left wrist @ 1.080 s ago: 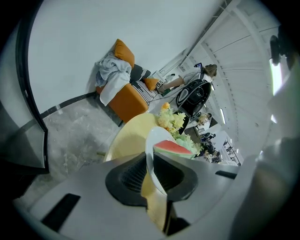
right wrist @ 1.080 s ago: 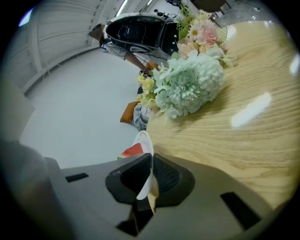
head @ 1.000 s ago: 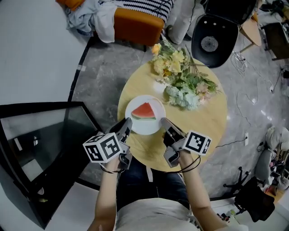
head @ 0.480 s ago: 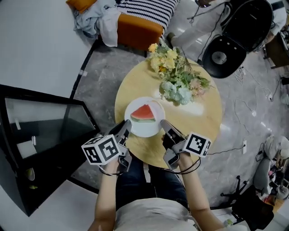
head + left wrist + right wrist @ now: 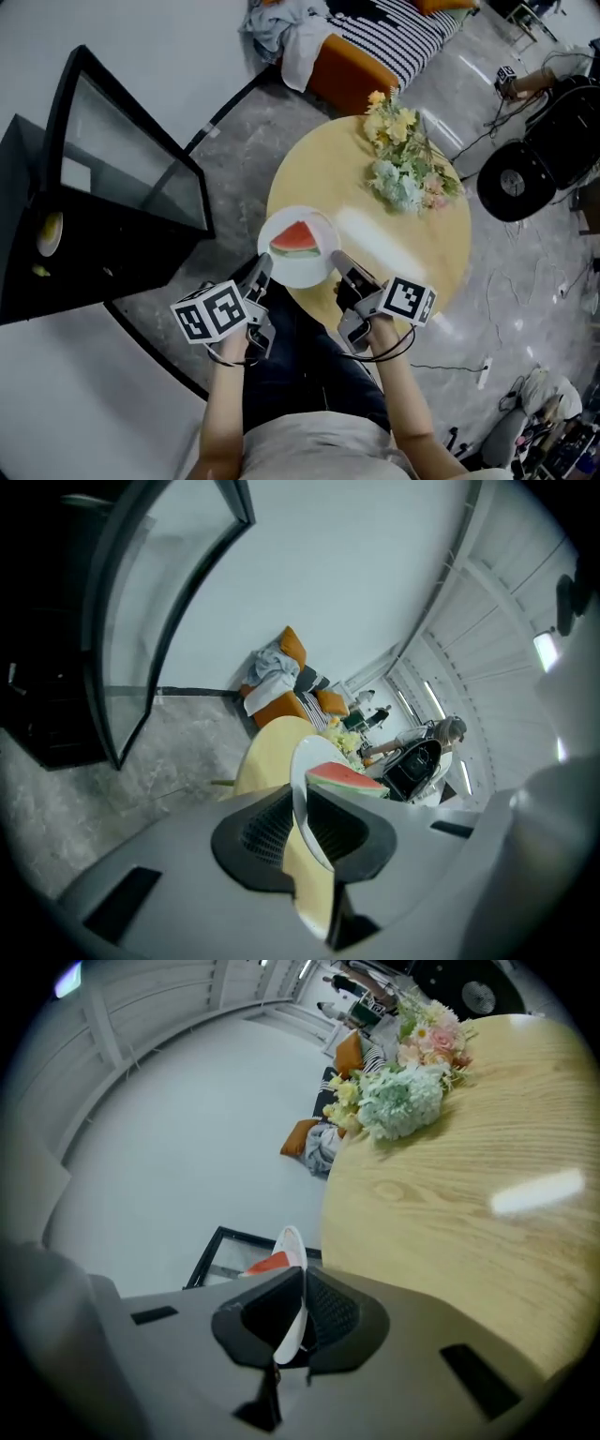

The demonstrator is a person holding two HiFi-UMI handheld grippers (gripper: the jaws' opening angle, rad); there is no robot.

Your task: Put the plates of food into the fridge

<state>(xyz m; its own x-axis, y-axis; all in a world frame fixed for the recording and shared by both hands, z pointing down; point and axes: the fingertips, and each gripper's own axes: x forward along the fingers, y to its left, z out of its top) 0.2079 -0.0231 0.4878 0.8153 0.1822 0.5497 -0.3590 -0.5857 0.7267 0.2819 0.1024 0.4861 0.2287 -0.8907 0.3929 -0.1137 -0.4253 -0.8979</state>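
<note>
Carrying step: left tool (image 5: 261,272) and right tool (image 5: 342,265) both clamp the plate (image 5: 305,268); next, keep it level toward the fridge (image 5: 94,234), left.

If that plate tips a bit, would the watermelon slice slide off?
Probably: the watermelon slice lies loose on a smooth-looking plate with a shallow rim. The plate seems rigid, since the left tool and right tool hold it level by opposite edges alone.

no text, label, brand or number can be read in any view. only black-and-white square markers are shown, on the left cube (image 5: 214,312) and the right cube (image 5: 410,300); no letters are carried by them.
</note>
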